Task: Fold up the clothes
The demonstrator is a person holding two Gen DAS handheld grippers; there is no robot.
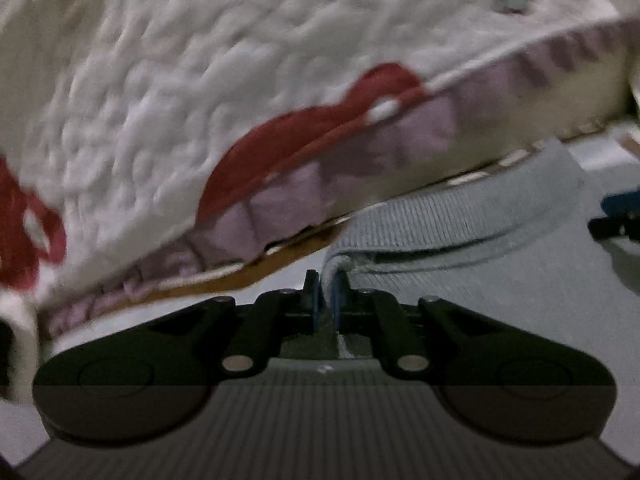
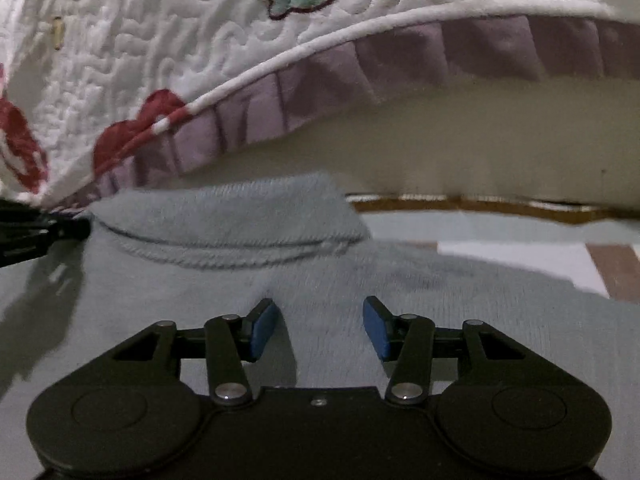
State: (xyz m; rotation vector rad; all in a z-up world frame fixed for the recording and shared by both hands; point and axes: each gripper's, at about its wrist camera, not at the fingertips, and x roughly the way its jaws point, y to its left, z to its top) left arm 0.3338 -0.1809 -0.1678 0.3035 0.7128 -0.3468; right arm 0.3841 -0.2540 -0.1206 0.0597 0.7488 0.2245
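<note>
I am worrying first about the left gripper (image 1: pixel 325 292) losing its bite: it is pinching only a thin edge of the grey knit sweater (image 1: pixel 500 280) right beside the ribbed collar (image 1: pixel 452 216), and if I am pulling across while the right side is not yet holding anything, the knit is likely to stretch or slide out from between the pads, and the fold will come out crooked. I am also watching the quilted white bedspread (image 2: pixel 200 60) with its lilac frill (image 2: pixel 440 52), which is hanging close above the collar; lifting the garment carelessly could catch it on that frill. The right gripper (image 2: pixel 320 328) is sitting wide open, its blue pads (image 2: pixel 262 332) spread well apart and hovering low over the chest of the sweater, below the collar; whether the tips are touching the knit I cannot tell, but nothing is being held between them. If I am closing it here it may gather only a loose pucker of the top layer rather than a proper edge. The left gripper is clenched nearly fully, with the grey fabric running up between its jaws. The sweater itself is lying spread flat on the pale surface (image 2: pixel 500 256) in front of both grippers, collar towards the bedspread.
</note>
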